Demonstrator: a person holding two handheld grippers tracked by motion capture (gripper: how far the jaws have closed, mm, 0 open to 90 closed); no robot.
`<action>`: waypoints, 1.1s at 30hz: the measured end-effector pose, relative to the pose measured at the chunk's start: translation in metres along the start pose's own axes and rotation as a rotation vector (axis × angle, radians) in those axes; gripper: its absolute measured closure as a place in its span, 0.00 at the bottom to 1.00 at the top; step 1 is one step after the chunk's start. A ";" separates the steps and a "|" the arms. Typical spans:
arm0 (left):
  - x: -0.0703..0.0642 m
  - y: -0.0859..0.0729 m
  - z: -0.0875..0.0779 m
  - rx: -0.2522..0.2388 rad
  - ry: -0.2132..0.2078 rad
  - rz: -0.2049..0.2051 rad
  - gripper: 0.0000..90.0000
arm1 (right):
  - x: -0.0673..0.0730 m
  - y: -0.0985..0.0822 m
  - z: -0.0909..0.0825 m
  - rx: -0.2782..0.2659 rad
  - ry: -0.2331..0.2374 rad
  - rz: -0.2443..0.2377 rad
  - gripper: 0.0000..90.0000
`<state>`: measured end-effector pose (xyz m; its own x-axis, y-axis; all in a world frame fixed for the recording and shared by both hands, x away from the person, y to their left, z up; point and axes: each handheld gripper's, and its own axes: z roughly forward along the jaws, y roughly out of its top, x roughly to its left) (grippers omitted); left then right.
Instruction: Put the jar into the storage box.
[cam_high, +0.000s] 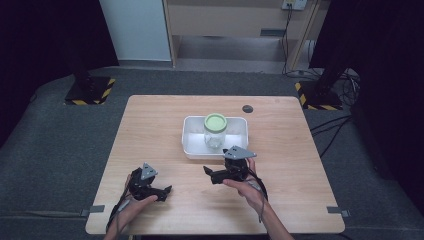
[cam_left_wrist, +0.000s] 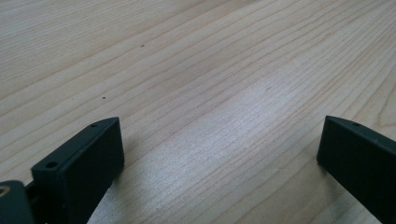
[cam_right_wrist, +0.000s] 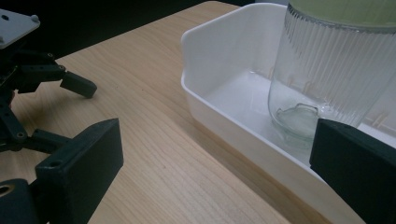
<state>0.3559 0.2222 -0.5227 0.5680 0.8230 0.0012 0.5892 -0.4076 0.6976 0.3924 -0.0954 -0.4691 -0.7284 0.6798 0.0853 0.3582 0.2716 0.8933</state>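
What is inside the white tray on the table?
A ribbed clear glass jar with a pale green lid stands upright in the white tray. The tray floor under the jar is covered.

a clear ribbed glass jar (cam_high: 215, 135) with a pale green lid (cam_high: 215, 121) in a white tray (cam_high: 192, 145) on a light wood-grain table (cam_high: 150, 130); 2 black grippers, left (cam_high: 161, 192) and right (cam_high: 212, 175), grey-plated; yellow-and-black striped stand bases (cam_high: 90, 90).

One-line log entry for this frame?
left gripper: open, empty | right gripper: open, beside tray | jar: upright in tray, lid on
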 end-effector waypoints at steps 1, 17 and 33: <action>0.000 0.000 0.000 -0.001 0.000 0.000 0.00 | 0.000 -0.001 0.000 0.000 -0.001 0.001 0.03; 0.000 0.000 0.000 -0.001 -0.001 0.000 0.00 | 0.003 -0.015 -0.002 0.031 0.004 0.008 0.03; 0.000 0.000 0.000 -0.002 -0.001 0.000 0.00 | -0.001 -0.028 -0.009 0.051 -0.014 0.024 0.03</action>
<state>0.3559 0.2222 -0.5228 0.5681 0.8229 0.0006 0.5885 -0.4067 0.6988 0.3776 -0.1104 -0.4904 -0.7112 0.6959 0.0998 0.4047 0.2892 0.8675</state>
